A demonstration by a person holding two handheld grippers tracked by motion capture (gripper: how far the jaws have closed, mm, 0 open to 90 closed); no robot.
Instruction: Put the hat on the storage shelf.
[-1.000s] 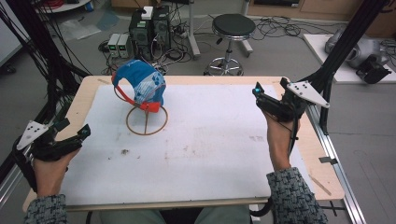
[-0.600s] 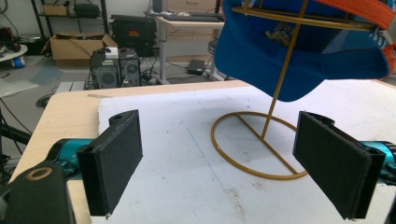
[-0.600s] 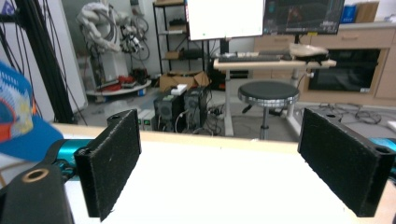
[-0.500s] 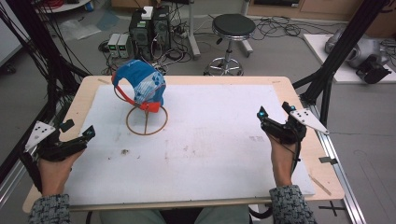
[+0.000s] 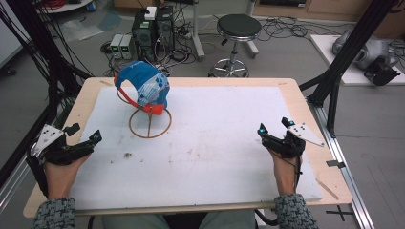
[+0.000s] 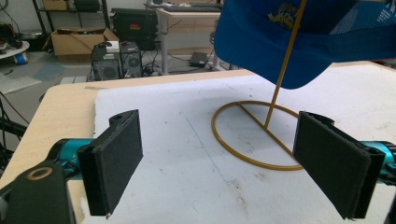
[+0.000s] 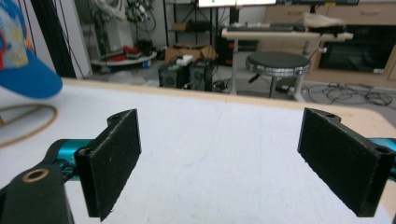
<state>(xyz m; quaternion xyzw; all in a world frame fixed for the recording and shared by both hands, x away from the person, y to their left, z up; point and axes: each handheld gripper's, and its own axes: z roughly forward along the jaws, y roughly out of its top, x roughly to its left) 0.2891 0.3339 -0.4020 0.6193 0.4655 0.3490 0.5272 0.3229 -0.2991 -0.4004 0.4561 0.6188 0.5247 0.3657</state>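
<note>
Blue baseball cap (image 5: 143, 89) is sitting on a thin gold wire ring-base stand (image 5: 151, 123) near the tabletop's far left corner. Left gripper (image 5: 85, 137) and right gripper (image 5: 274, 128) are resting by the side edges, both gaping wide, holding nothing.

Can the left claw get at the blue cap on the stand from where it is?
Probably yes. The left claw is open and faces the cap on its wire stand, with just bare white mat between them.
</note>
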